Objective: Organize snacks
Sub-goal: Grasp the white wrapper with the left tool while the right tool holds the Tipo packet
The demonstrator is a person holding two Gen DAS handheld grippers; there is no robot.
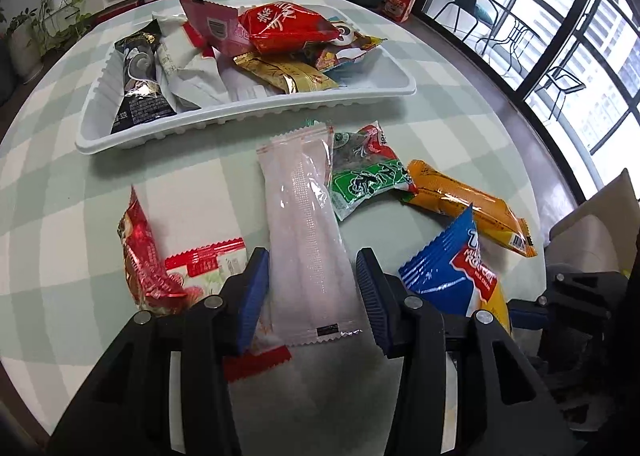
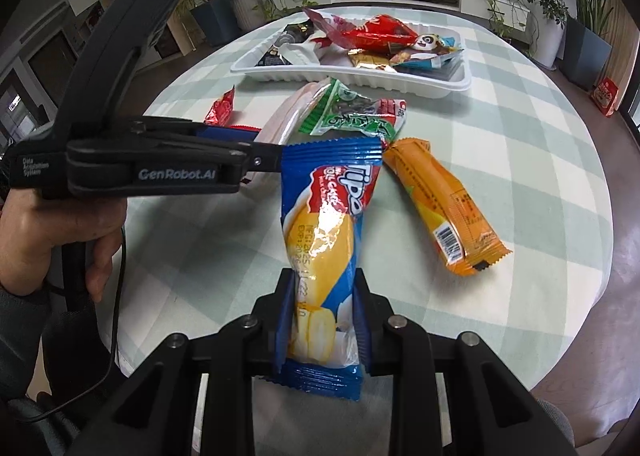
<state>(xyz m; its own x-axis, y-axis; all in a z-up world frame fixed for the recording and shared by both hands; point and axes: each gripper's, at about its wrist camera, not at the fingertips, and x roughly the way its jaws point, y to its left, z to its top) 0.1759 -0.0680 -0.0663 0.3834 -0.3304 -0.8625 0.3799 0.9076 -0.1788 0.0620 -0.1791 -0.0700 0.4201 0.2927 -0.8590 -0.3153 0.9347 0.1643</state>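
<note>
The right claw is clamped on the lower part of a blue and yellow plastic cake wrapper, its blue pads pressing both sides, the packet's top reaching toward the middle of the desk. The left claw is partly closed around a long pale pink translucent wrapper; the pads sit against its edges, so it looks gripped. The white ribbed plastic tray, already piled with packets, stands toward the desk's far edge.

Risks, as I judge them: the pink wrapper is slippery and held only near its lower end, so it could slide free on lifting; it also overlaps a red-and-white packet, which may drag along. The two claws are close together and could collide.

The left view shows the pink wrapper's full length and the crinkled red foil packet. The right view shows the hand holding the left claw, and the orange packet complete, barcode included.
</note>
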